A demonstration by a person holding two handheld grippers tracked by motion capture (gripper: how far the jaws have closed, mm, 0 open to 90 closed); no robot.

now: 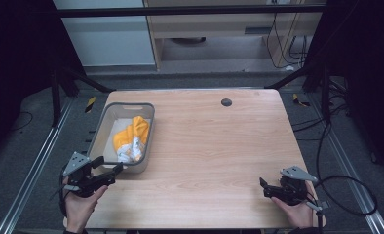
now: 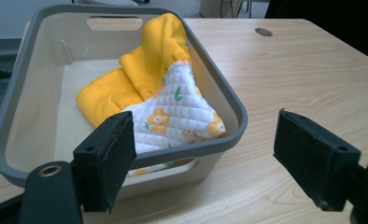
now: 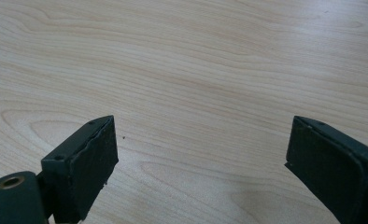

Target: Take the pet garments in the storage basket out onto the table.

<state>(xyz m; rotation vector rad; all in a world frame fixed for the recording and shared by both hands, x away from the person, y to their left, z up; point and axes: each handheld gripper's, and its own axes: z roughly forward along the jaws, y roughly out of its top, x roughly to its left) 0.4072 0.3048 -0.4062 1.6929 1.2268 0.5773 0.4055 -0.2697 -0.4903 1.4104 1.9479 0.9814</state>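
Nearest the person, the left gripper point(image 1: 106, 170) hovers at the near end of the grey bin point(image 1: 97, 134), fingers point(image 2: 106, 154) spread wide, holding nothing. The right gripper point(image 1: 264, 187) sits well off to the bin's right over bare table point(image 1: 204, 141), wide open and empty too. Inside the bin lies a yellow-and-white quilted cloth point(image 2: 159, 95), draped against its right wall. Beyond the bin, a dark round grommet point(image 1: 226, 102).

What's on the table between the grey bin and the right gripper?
Nothing: in the high view bare wood runs from the grey bin to the right gripper. The right gripper view also shows plain tabletop ahead of its open jaws.
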